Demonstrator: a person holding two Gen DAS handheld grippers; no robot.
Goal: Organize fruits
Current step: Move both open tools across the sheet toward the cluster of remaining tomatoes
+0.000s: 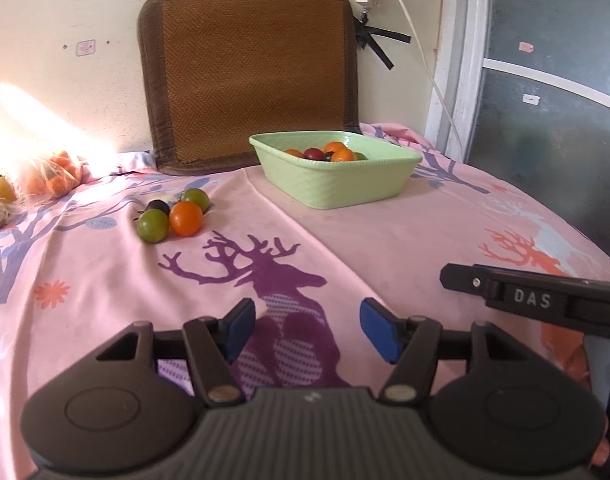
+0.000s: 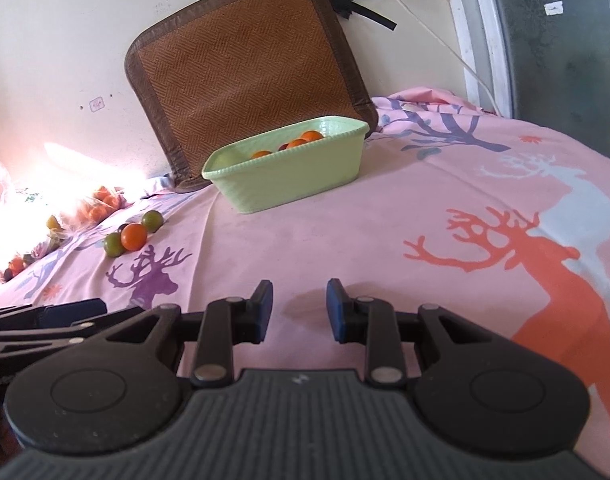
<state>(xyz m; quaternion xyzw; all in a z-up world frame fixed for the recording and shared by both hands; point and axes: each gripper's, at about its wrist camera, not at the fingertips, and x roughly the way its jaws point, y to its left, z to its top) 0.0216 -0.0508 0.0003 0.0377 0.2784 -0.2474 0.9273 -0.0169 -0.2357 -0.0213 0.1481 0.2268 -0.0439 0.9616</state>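
- Four loose fruits sit clustered at centre left of the left wrist view: an orange one (image 1: 186, 218), two green ones (image 1: 152, 225) (image 1: 196, 199) and a dark one (image 1: 158, 206), all touching or nearly so.
- The green basket (image 1: 337, 190) stands well apart at upper centre, already part filled.
- The left gripper (image 1: 305, 330) is wide open and holds nothing; the right gripper (image 2: 299, 310) is likewise parted and empty.
- Risk: round fruit on soft cloth (creased, too) may roll when a neighbour is nudged, or squash under a hard pinch.
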